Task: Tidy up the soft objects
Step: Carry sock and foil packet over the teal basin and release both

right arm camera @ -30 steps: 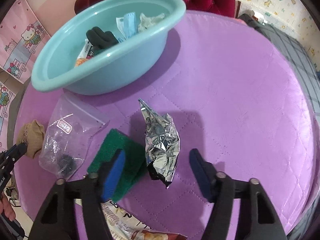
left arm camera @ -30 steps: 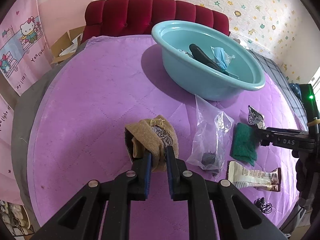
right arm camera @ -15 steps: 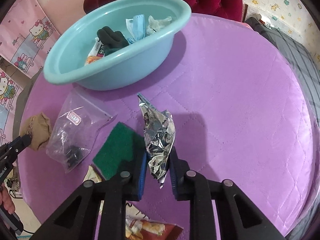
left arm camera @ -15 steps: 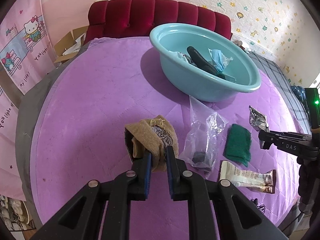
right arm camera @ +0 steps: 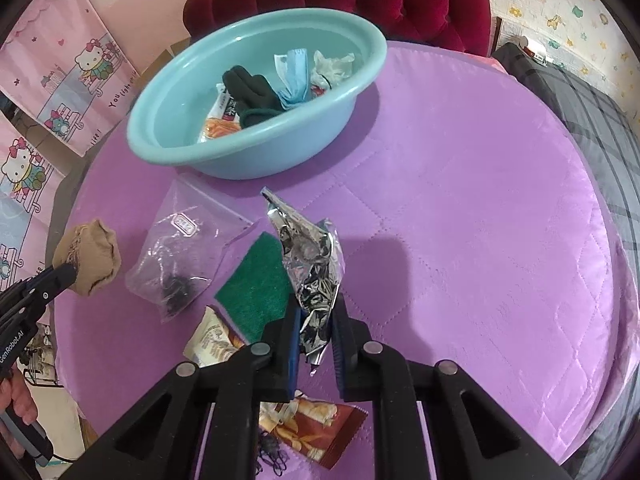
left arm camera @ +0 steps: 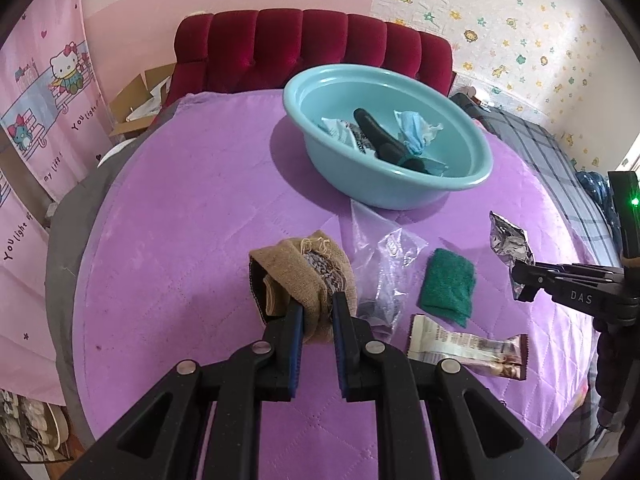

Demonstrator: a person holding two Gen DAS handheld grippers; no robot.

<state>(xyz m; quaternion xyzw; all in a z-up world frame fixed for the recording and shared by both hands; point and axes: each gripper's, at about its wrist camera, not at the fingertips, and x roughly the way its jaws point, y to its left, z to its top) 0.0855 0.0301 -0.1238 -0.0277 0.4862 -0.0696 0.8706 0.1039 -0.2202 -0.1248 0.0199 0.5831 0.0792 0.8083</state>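
A rolled tan sock bundle [left arm camera: 296,268] hangs just above the purple quilted cover [left arm camera: 180,208], and my left gripper [left arm camera: 316,304] is shut on its lower edge. From the right wrist view the same bundle [right arm camera: 88,256] shows at the far left, at the tip of the left gripper [right arm camera: 66,272]. My right gripper [right arm camera: 316,312] has a crumpled silver foil wrapper [right arm camera: 312,256] between its pads; the jaws are still closing and press on it. The wrapper [left arm camera: 510,240] stands up out of the right gripper [left arm camera: 520,280] in the left wrist view.
A teal basin [left arm camera: 460,186] at the back holds a dark glove, a blue face mask and packets. A clear zip bag [left arm camera: 384,264], a green scouring pad [left arm camera: 446,284] and a snack wrapper [left arm camera: 464,344] lie between the grippers. A red headboard [left arm camera: 312,48] lies behind.
The right jaws went from wide open around the foil wrapper to closed on it. Both grippers have risen a little, each carrying its object off the cover.
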